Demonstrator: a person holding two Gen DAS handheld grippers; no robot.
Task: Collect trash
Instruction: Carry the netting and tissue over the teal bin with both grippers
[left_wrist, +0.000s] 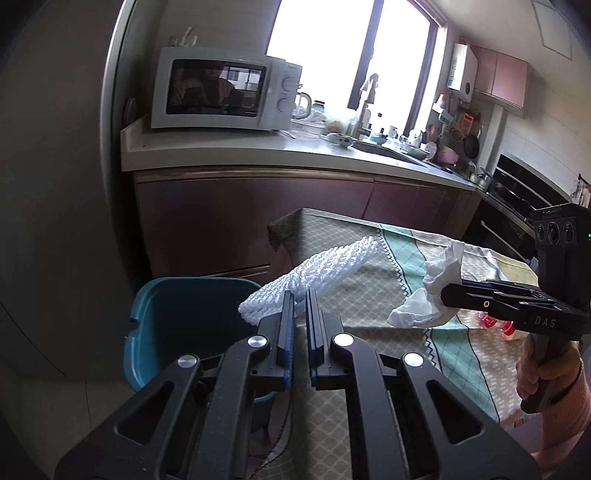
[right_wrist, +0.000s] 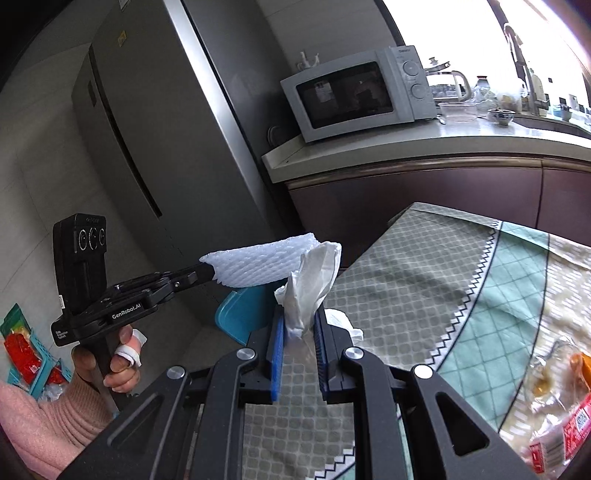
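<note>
Left gripper (left_wrist: 300, 295): fingers clenched on one end of white foam net (left_wrist: 314, 273), held near teal bin (left_wrist: 177, 295).
Right gripper (right_wrist: 300, 314): fingers pinching crumpled tissue (right_wrist: 314, 273) above desk (right_wrist: 424, 266).
Risk: light items may slip or drift past the bin rim if released short; wrappers (right_wrist: 554, 424) remain on desk.

Each view is a fisheye mounted just behind its own gripper, looking forward and downward along the two fingers, close above the cloth-covered table (left_wrist: 369, 295). The left wrist view faces the counter, with the right gripper (left_wrist: 448, 291) at its right edge. The right wrist view shows the left gripper (right_wrist: 207, 273) at left. Both share the microwave (left_wrist: 221, 90), the blue bin (left_wrist: 184, 314) and the table.
</note>
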